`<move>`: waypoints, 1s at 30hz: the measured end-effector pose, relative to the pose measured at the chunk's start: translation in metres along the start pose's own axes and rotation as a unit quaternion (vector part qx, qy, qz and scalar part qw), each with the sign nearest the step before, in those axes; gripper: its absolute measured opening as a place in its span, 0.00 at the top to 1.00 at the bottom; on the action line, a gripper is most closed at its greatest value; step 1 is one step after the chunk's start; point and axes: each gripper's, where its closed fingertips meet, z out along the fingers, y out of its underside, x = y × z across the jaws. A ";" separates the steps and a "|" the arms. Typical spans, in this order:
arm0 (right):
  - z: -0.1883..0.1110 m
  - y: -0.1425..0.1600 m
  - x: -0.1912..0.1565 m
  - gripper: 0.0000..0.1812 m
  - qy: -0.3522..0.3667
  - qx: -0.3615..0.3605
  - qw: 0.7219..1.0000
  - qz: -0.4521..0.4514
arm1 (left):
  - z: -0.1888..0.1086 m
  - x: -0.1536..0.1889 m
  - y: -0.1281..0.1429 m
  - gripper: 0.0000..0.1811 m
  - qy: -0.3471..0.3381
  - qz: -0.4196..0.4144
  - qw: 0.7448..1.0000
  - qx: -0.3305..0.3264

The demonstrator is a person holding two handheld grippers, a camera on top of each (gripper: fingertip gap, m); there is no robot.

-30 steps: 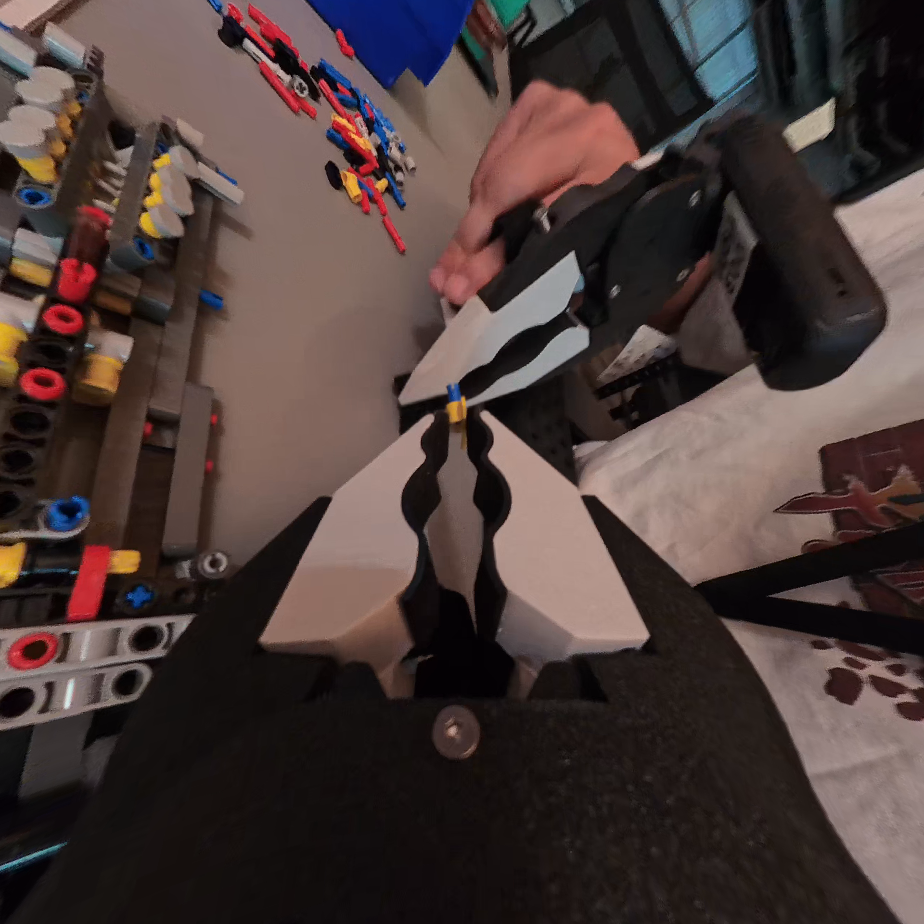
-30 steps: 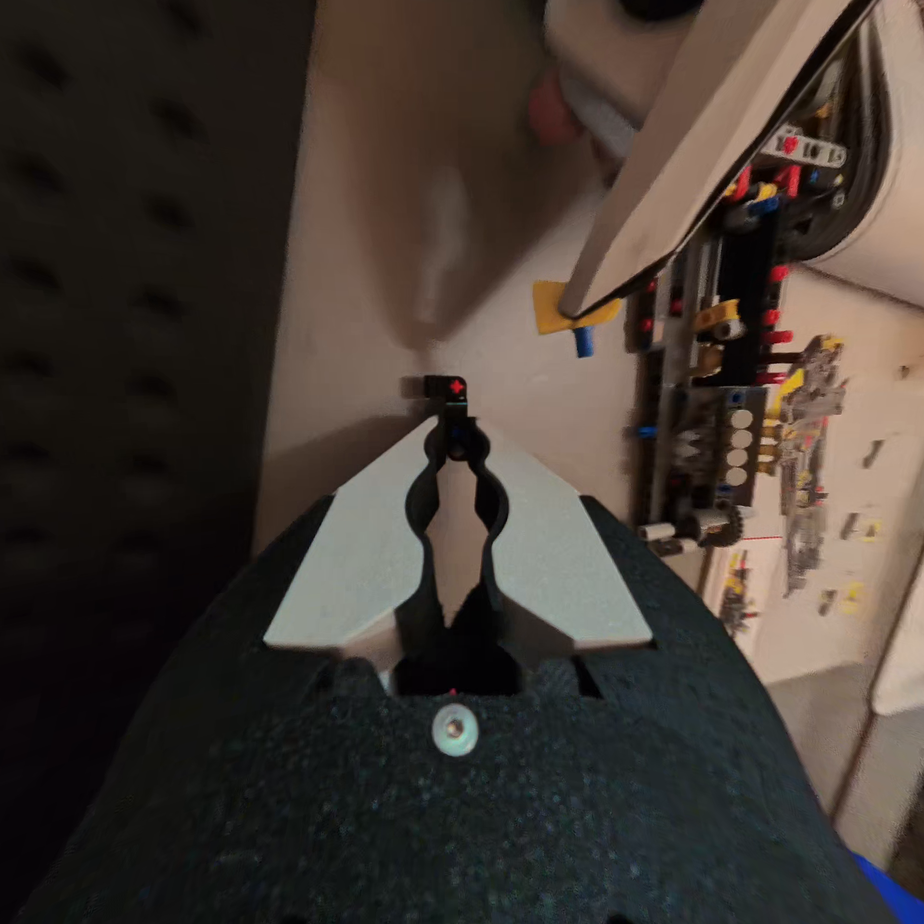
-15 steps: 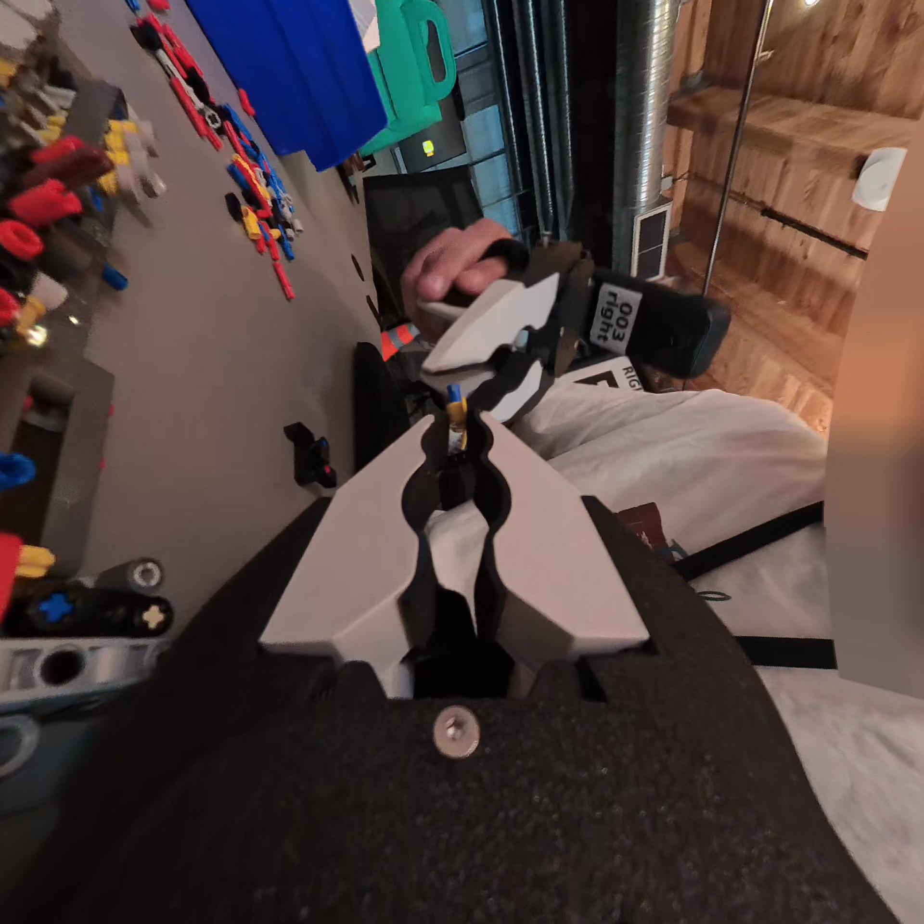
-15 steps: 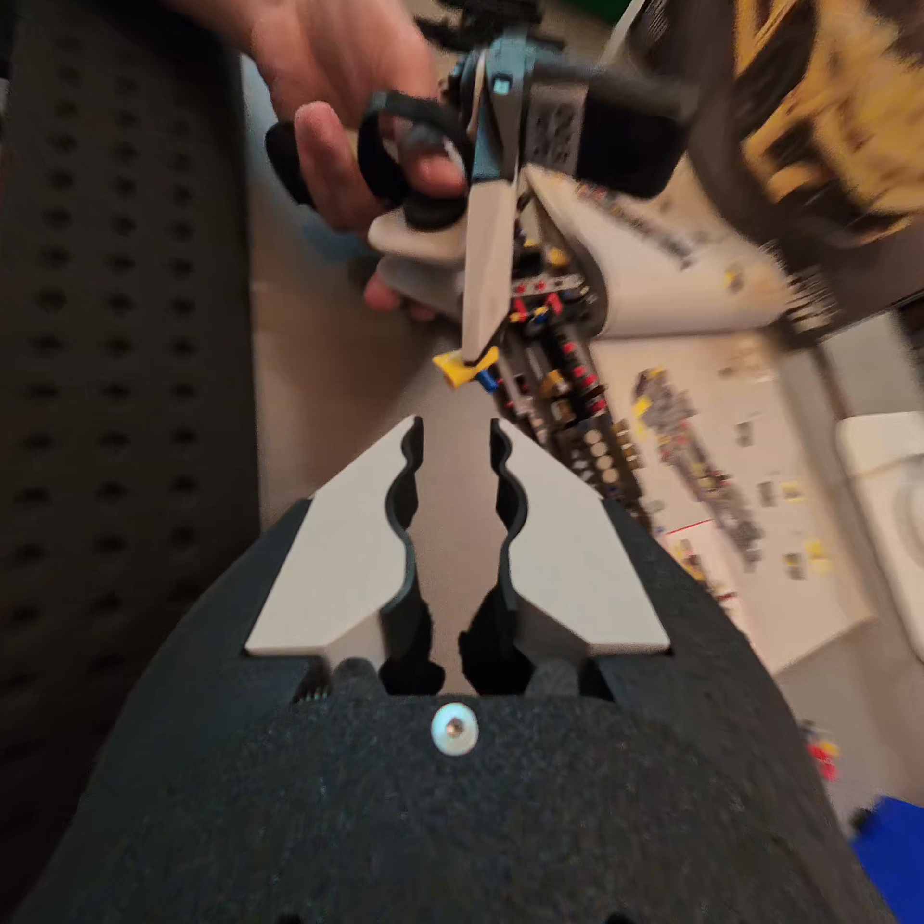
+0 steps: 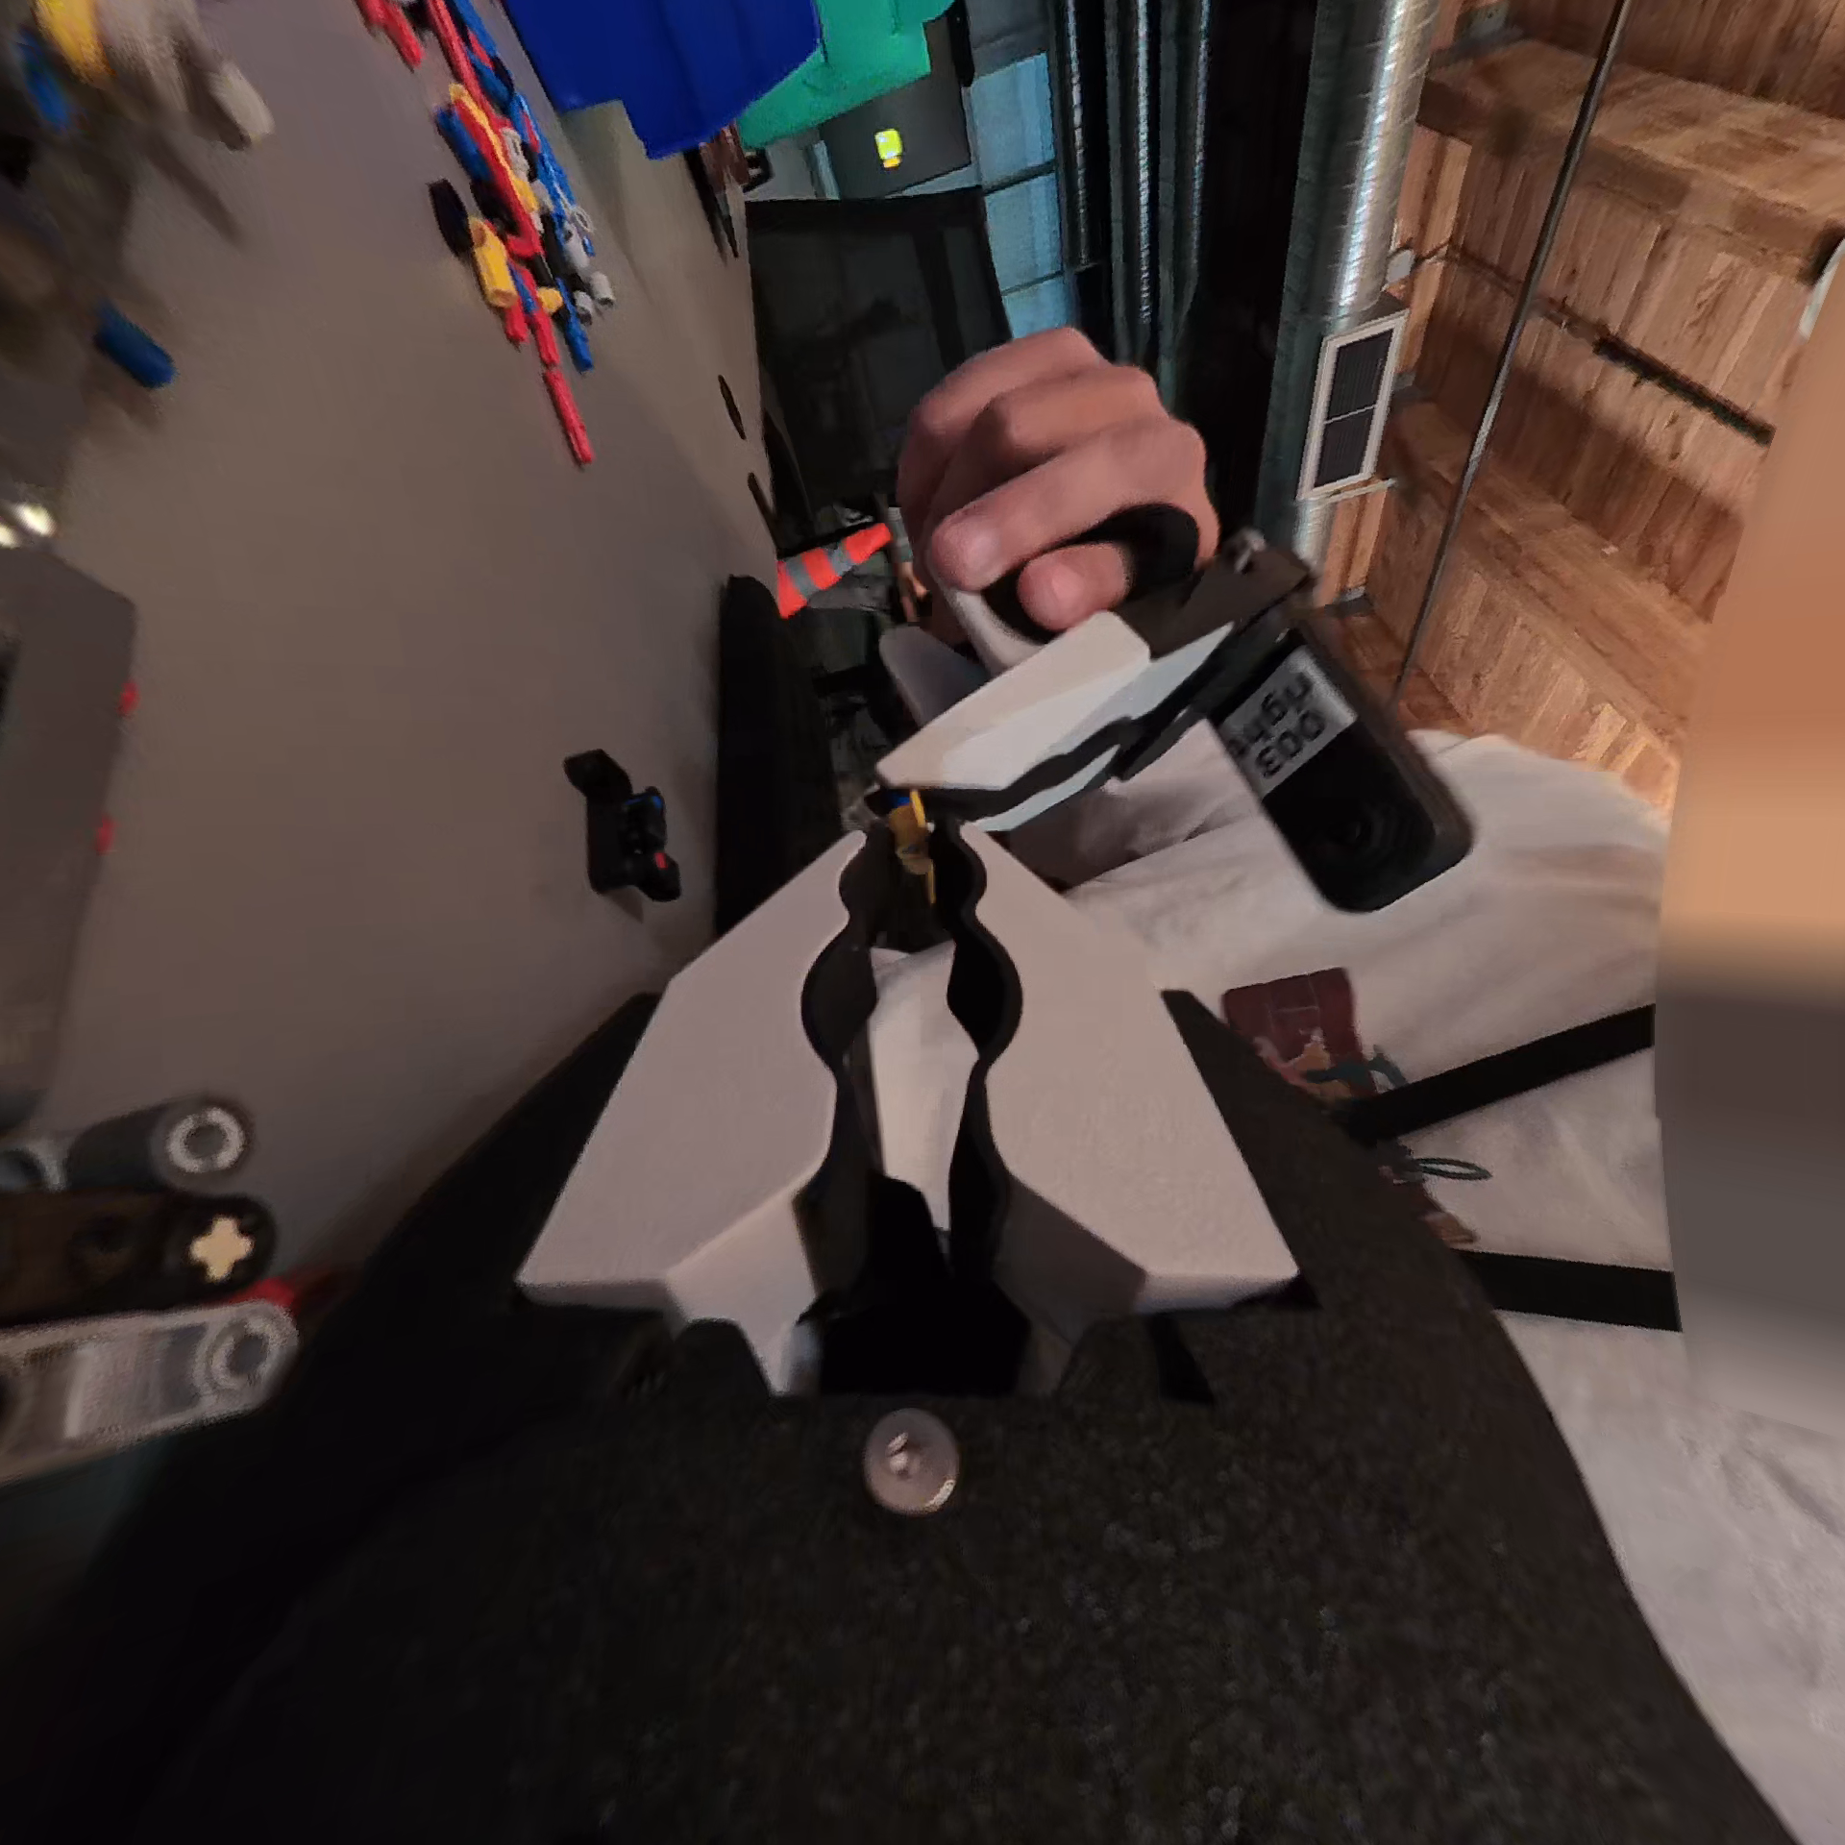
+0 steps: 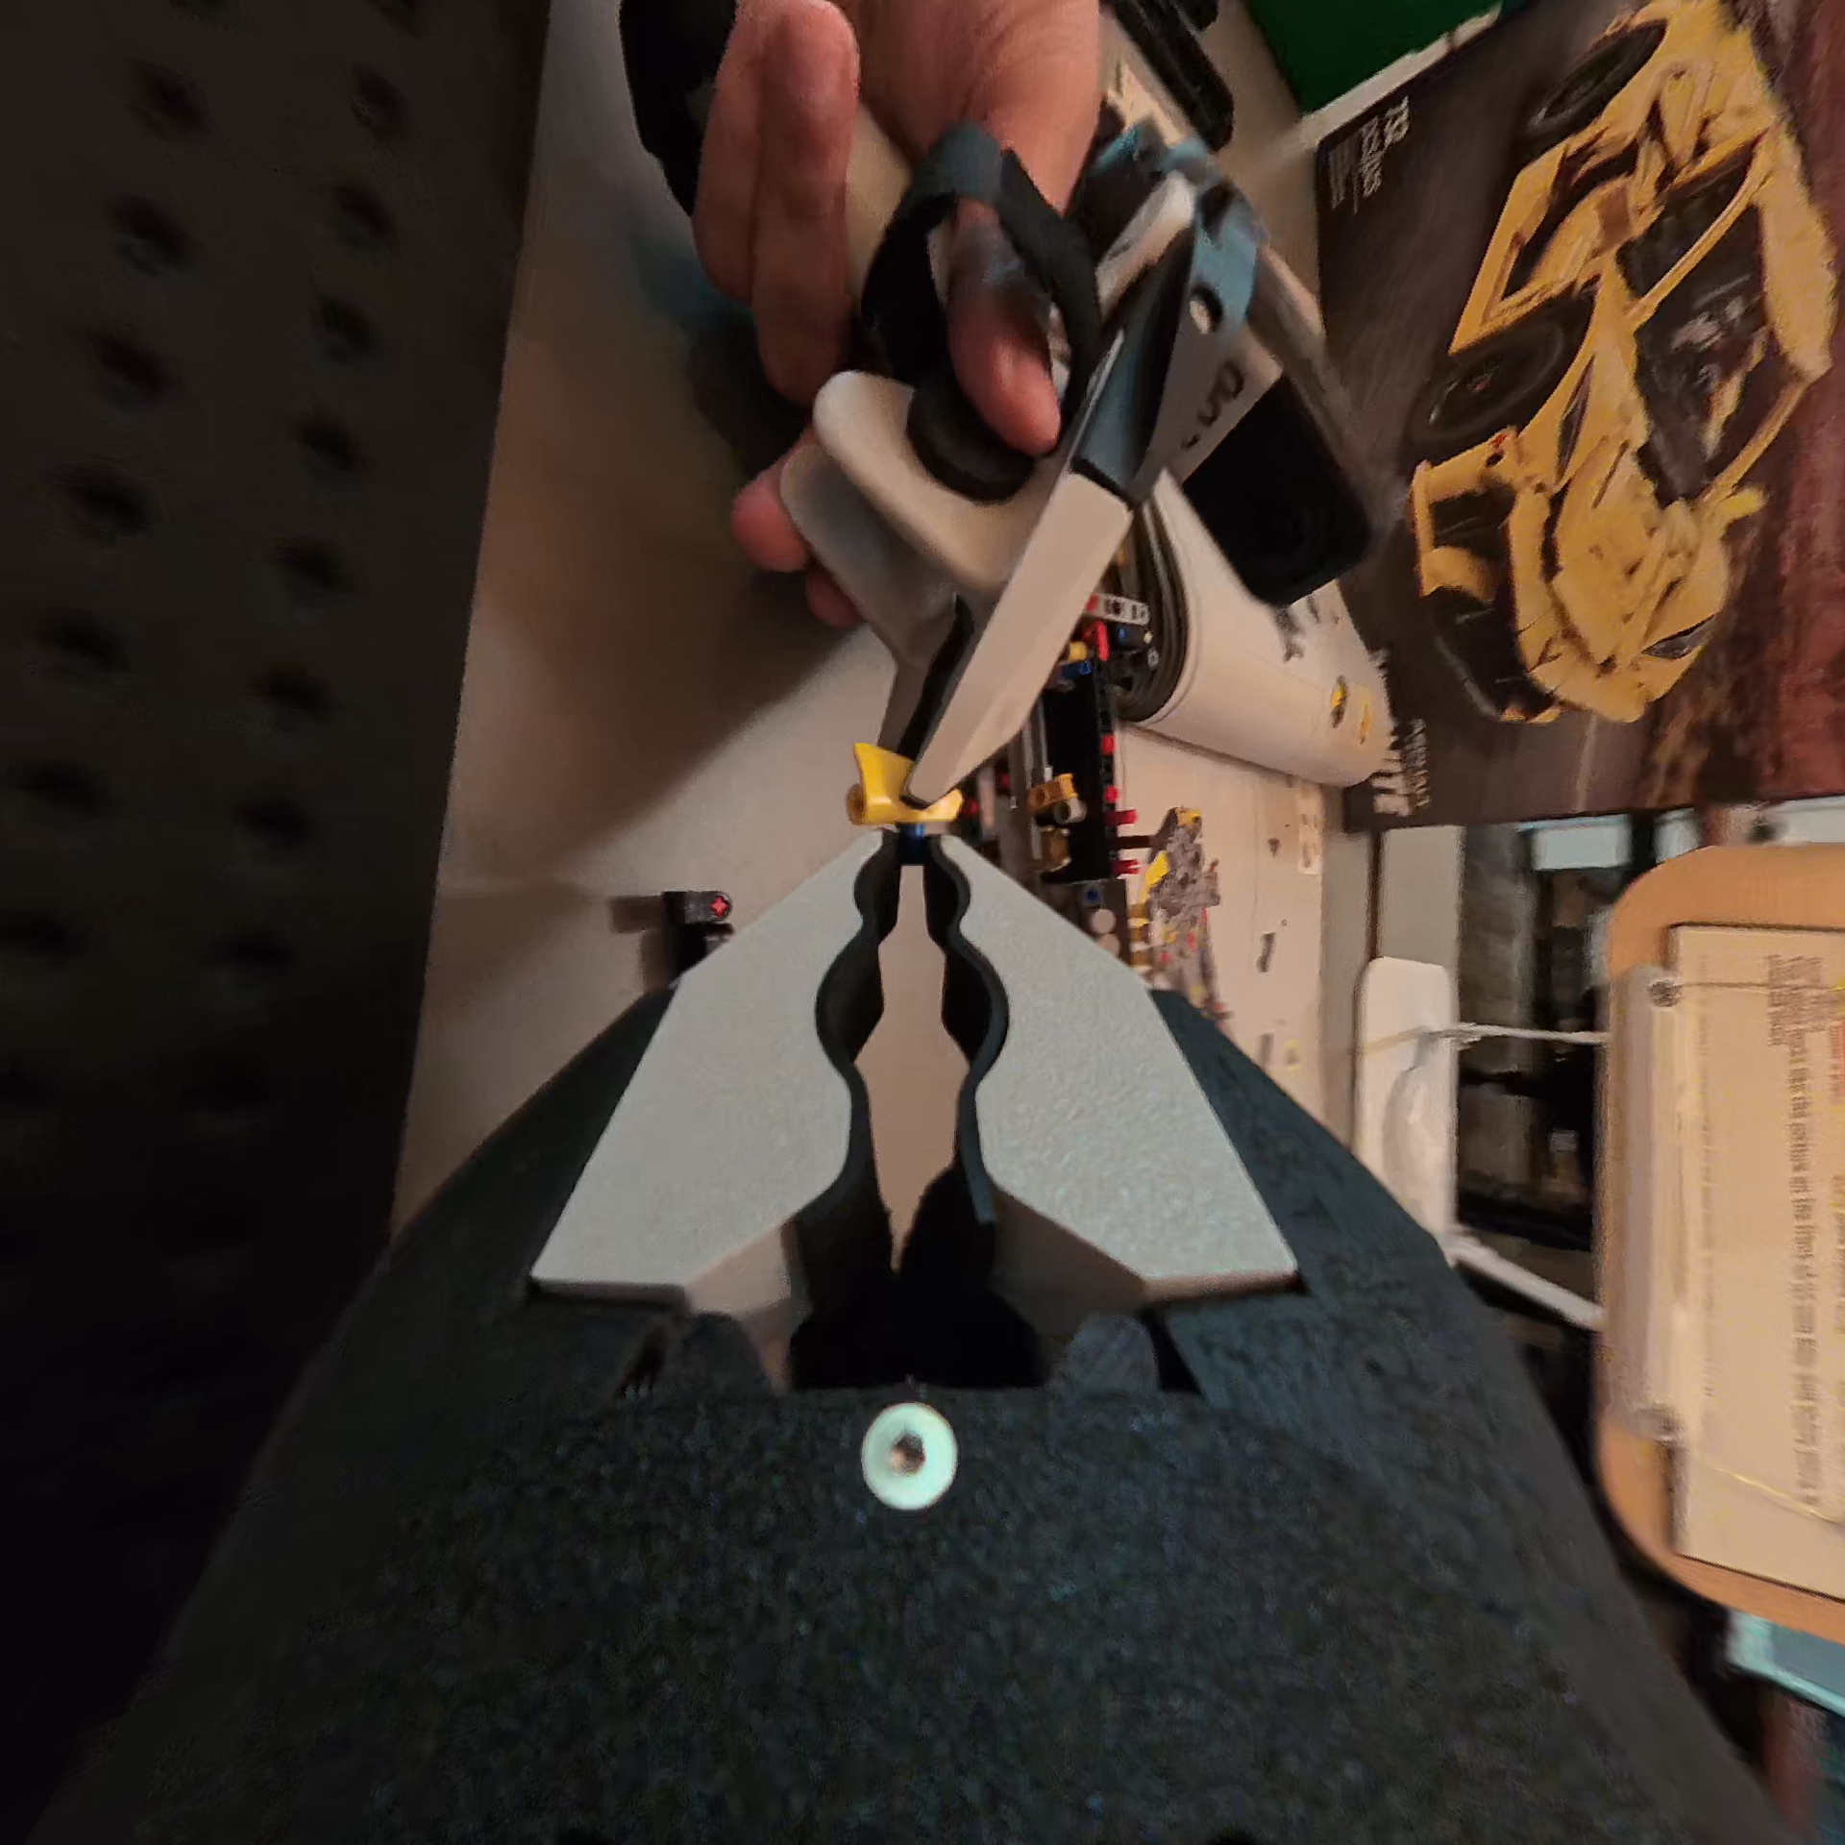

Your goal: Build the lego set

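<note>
Your left tongs are closed down on the yellow connector, gripping it at the very tip so most of the piece stays exposed. That leaves its blue pin sticking out toward the other hand. Both pieces are held up in the air over the desk, clear of the clutter, which gives you room to line things up. Your right tongs are nearly closed with the tips around that blue pin; I think they're pinching it, but blur at the tips makes contact hard to confirm. The two tools meet tip to tip at an angle, so each camera keeps the joint in sight. My read: you're seating or pulling the pin in the connector. Keep the left grip firm, since the hold is only on an edge and could twist. Further right on the desk, the partly built black frame lies beside the open instruction booklet, with the set's box propped behind.
</note>
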 end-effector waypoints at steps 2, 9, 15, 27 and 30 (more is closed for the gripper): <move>0.001 0.001 -0.002 0.98 -0.029 0.020 0.998 0.060 | 0.000 0.002 -0.003 0.90 -0.025 0.051 0.998 0.000; -0.001 -0.003 -0.023 0.98 -0.261 0.145 0.855 0.424 | -0.022 0.010 -0.018 0.82 -0.148 0.326 0.933 -0.019; -0.021 -0.027 -0.018 0.99 -0.397 0.240 0.698 0.546 | -0.005 0.009 0.014 0.87 -0.168 0.486 0.852 -0.101; -0.018 -0.037 -0.033 0.99 -0.444 0.206 0.706 0.511 | 0.004 0.006 0.033 0.96 -0.147 0.514 0.833 -0.142; -0.016 -0.034 -0.034 0.98 -0.437 0.197 0.719 0.503 | 0.003 0.002 0.033 0.97 -0.159 0.526 0.823 -0.148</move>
